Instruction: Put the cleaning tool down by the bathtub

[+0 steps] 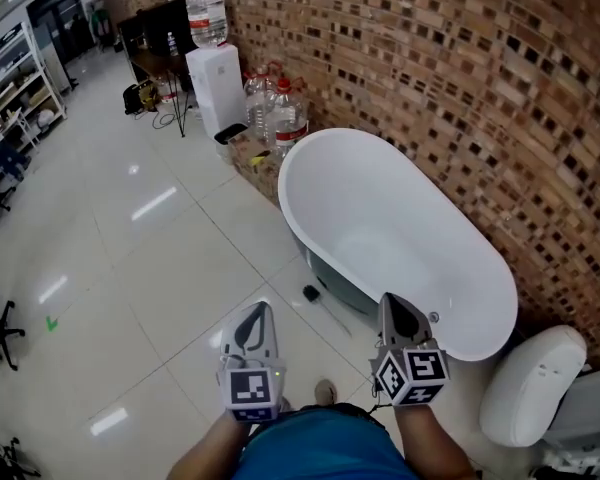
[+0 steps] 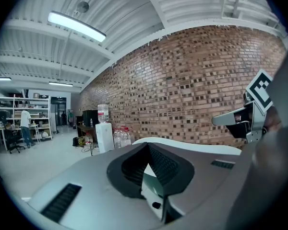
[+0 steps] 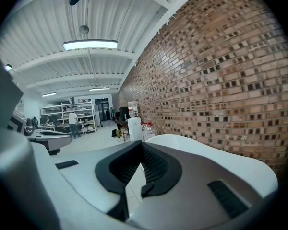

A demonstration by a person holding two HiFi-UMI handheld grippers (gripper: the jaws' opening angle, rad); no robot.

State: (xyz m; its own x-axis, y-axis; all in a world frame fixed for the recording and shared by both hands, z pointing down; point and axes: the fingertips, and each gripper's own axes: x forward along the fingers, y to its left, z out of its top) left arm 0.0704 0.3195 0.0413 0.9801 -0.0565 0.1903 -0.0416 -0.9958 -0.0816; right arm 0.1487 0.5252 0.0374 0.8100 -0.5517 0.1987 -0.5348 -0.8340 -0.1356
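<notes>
The cleaning tool (image 1: 311, 292), a small black head on a thin handle, lies on the tiled floor against the near side of the white bathtub (image 1: 302, 154). Neither gripper touches it. My left gripper (image 1: 263, 309) is held up in front of my body, left of the tool, with its jaws together and nothing between them. Over the tub's near end my right gripper (image 1: 388, 301) is likewise shut and empty. In the left gripper view the left gripper (image 2: 148, 145) points level over the tub rim (image 2: 192, 146), and the right gripper (image 2: 233, 120) shows at the right edge.
A brick wall (image 1: 460, 88) runs behind the tub. A water dispenser (image 1: 214, 80) and large water bottles (image 1: 276, 106) stand past the tub's far end. A white toilet (image 1: 532, 388) sits at the lower right. Shelves and a person (image 2: 25, 124) are far off.
</notes>
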